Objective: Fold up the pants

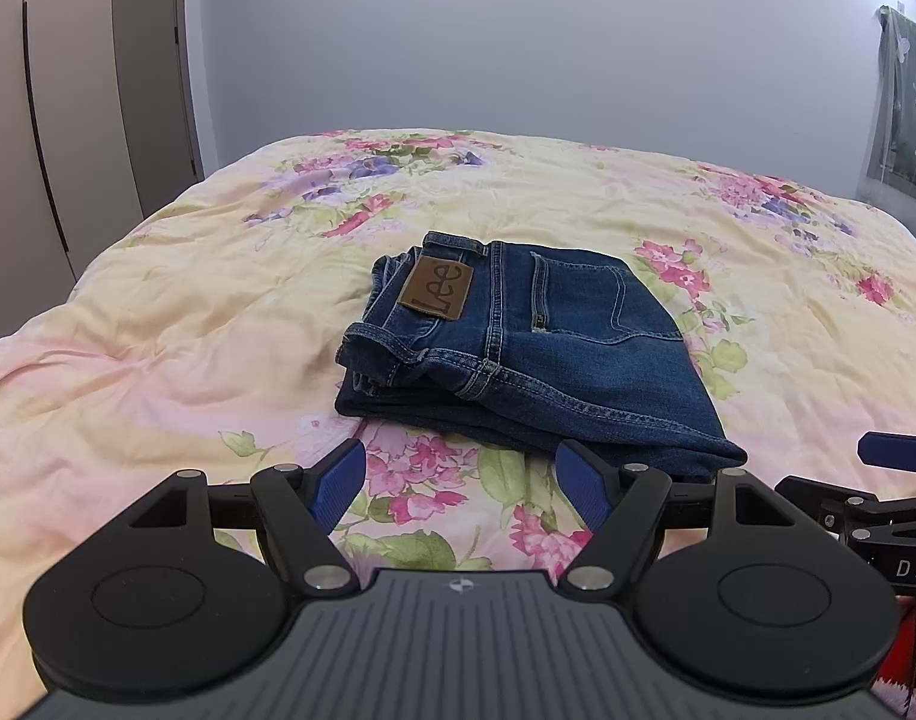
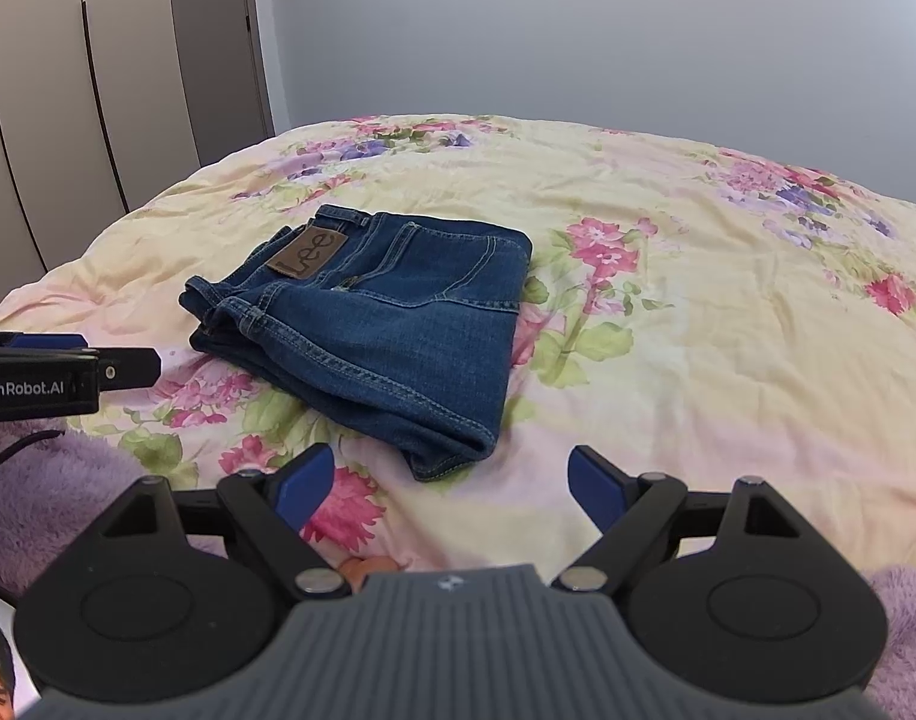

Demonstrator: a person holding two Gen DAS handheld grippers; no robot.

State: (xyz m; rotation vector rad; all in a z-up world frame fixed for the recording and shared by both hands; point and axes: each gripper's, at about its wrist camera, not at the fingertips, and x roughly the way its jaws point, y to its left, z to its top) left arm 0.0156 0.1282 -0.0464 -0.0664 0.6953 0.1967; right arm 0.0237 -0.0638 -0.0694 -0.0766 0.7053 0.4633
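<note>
Dark blue jeans point(image 1: 535, 348) lie folded into a compact stack on the floral bedspread point(image 1: 218, 324), with a brown "Lee" patch on top. They also show in the right wrist view point(image 2: 386, 330). My left gripper point(image 1: 460, 483) is open and empty, just short of the stack's near edge. My right gripper point(image 2: 452, 489) is open and empty, near the stack's near right corner. The right gripper shows at the right edge of the left wrist view point(image 1: 895, 450), and the left gripper at the left edge of the right wrist view point(image 2: 68, 360).
The bed point(image 2: 697, 300) fills most of both views. A wardrobe point(image 1: 68, 120) stands at the left and a grey wall point(image 1: 517, 30) behind. A curtain point(image 1: 907, 114) hangs at the far right. Purple fluffy fabric point(image 2: 50, 480) lies at the near edge.
</note>
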